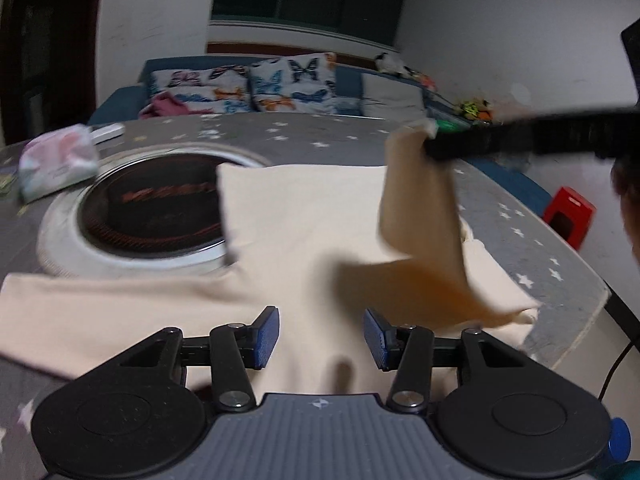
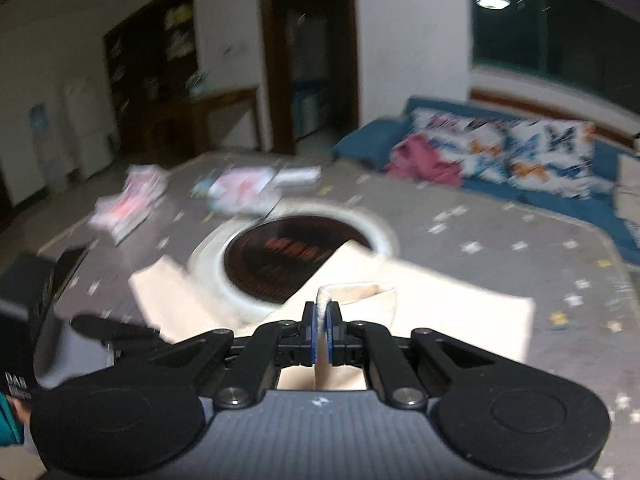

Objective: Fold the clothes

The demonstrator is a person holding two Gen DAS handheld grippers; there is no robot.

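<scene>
Above table edge, claw-pinched garment (image 1: 416,208) hem

Red lettering on round black cooktop (image 1: 160,208) blurred; no text readable.

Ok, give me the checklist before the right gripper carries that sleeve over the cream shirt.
1. Right gripper shut on the sleeve: ok, cloth sits pinched between its jaws.
2. Sleeve lifted off the cream shirt: ok.
3. Left gripper free: ok, jaws open over the shirt, holding nothing.
4. Shirt lying flat: cannot tell, image blurred.
5. Landing area free of the tissue pack: ok, it lies apart.
6. Shirt clear of the round burner: not ok, it overlaps.
</scene>
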